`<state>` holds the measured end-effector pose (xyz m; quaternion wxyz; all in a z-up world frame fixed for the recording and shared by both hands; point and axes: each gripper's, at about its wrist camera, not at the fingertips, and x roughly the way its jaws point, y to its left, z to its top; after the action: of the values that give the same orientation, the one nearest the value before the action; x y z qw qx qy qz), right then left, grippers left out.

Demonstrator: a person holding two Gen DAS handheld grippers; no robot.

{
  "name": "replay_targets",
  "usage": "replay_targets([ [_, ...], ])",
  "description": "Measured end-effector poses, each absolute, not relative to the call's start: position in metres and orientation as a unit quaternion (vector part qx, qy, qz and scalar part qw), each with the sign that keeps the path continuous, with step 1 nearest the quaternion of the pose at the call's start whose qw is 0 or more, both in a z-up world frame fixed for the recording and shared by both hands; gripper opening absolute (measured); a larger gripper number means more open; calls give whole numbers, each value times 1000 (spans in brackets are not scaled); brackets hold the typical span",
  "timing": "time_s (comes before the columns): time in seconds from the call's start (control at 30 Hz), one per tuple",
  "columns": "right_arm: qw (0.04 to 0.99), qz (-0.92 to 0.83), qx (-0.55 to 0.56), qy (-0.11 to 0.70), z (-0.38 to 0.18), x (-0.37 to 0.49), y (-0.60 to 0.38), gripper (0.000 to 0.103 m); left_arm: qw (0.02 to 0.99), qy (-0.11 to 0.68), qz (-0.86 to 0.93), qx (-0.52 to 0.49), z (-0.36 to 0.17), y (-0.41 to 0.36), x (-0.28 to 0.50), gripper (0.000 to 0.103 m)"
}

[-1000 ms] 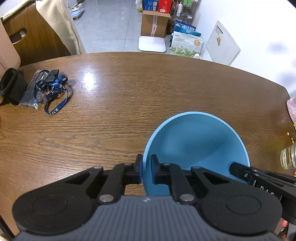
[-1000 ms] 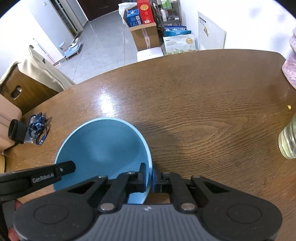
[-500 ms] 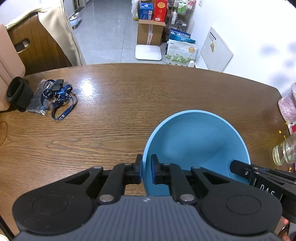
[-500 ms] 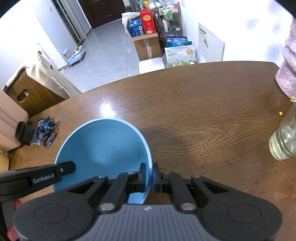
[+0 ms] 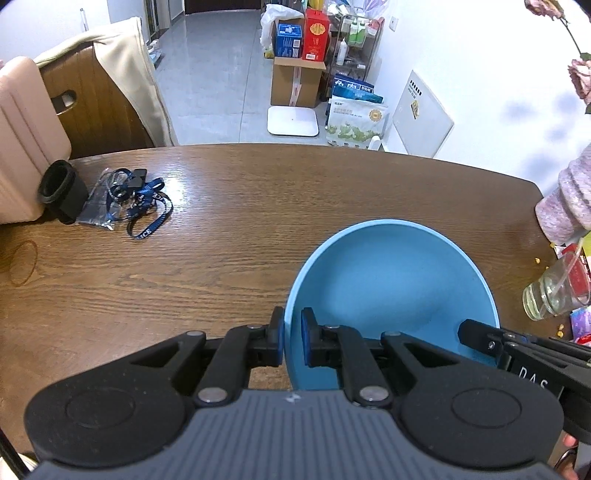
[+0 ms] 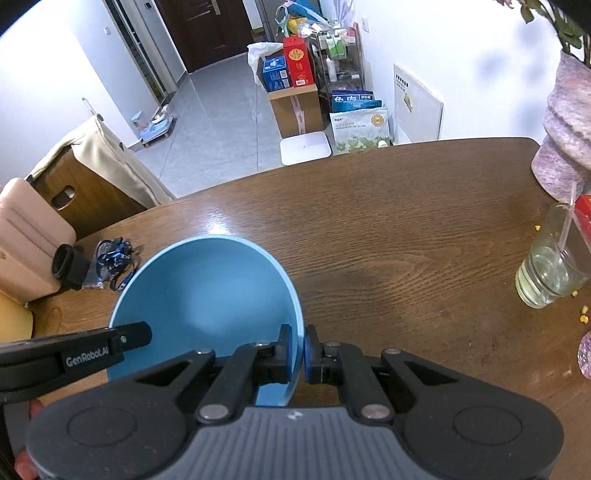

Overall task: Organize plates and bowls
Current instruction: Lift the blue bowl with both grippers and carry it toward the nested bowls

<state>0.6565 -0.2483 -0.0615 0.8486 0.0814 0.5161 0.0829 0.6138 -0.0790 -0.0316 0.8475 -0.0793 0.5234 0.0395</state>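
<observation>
Left wrist: left claw [image 5: 291,338] clamps blue bowl [image 5: 391,291] rim; right wrist: right claw [image 6: 297,349] clamps opposite rim.

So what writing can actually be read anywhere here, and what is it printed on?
"GenRobot.AI": on the left gripper arm, seen from the right wrist.
"DAS": partial lettering on the right gripper arm, seen from the left wrist.
Blue lanyard: white letters, too blurred to read.
Red box, blue box, food bags and white board: print too small to read.
Blue bowl: no text.
</observation>
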Motion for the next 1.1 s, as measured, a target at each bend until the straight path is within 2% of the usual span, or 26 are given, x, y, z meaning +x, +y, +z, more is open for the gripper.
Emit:
replay_targets([
  [0.6,863,76,81,492,-21,589,-227,6,864,495,33,-84,7,-58,546,10],
  [1.1,870,80,86,479,2,520,-187,7,875,474,32,-96,31,-12,475,10],
])
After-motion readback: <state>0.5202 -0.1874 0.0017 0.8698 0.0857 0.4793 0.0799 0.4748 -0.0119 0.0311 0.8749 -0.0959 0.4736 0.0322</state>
